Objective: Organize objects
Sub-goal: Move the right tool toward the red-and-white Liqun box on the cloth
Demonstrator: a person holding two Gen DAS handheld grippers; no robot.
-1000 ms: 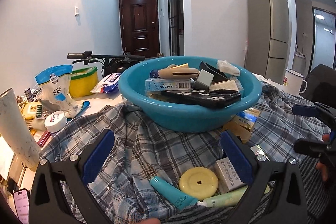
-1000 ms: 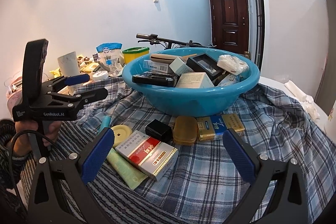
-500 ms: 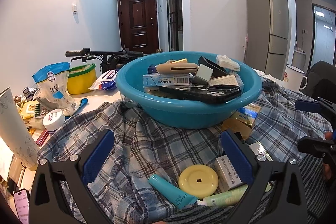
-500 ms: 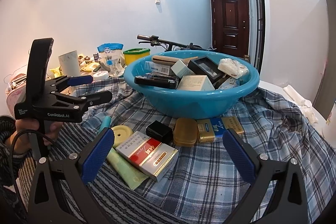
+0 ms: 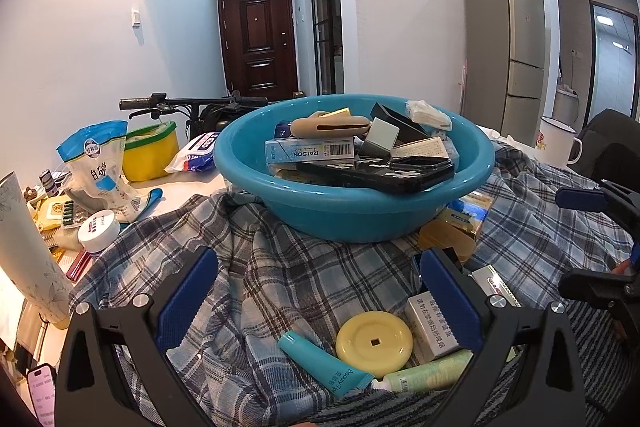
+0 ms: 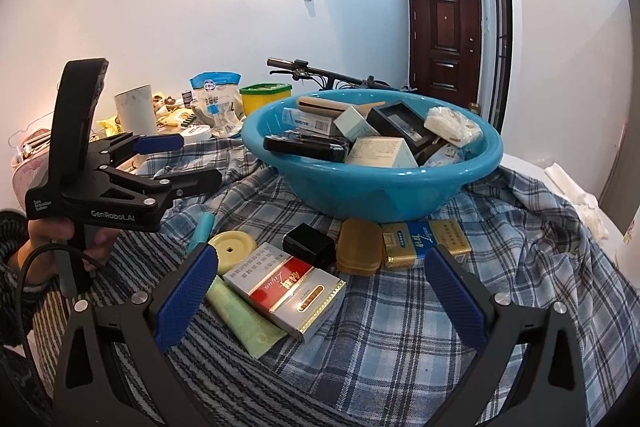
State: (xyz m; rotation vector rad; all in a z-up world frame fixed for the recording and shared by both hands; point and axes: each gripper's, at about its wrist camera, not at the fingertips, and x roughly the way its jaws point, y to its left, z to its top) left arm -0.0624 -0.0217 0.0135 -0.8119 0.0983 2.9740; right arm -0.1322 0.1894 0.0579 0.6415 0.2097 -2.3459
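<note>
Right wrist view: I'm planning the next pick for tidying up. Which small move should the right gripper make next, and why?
Probably ease the right gripper forward and down onto the red and silver box. Its jaws stand open and empty, the box lies loose on the plaid cloth just ahead between them, and the blue basin beyond already holds similar boxes.

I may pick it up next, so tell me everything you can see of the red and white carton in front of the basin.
The red and white carton is a flat rectangular box, glossy like foil-faced card, with a red band, gold trim and printed characters. It looks closed and lies flat on the plaid cloth, angled, between the open fingers of the right gripper. It overlaps a pale green tube; a black box and yellow round disc sit just behind. No gripper touches it.
</note>
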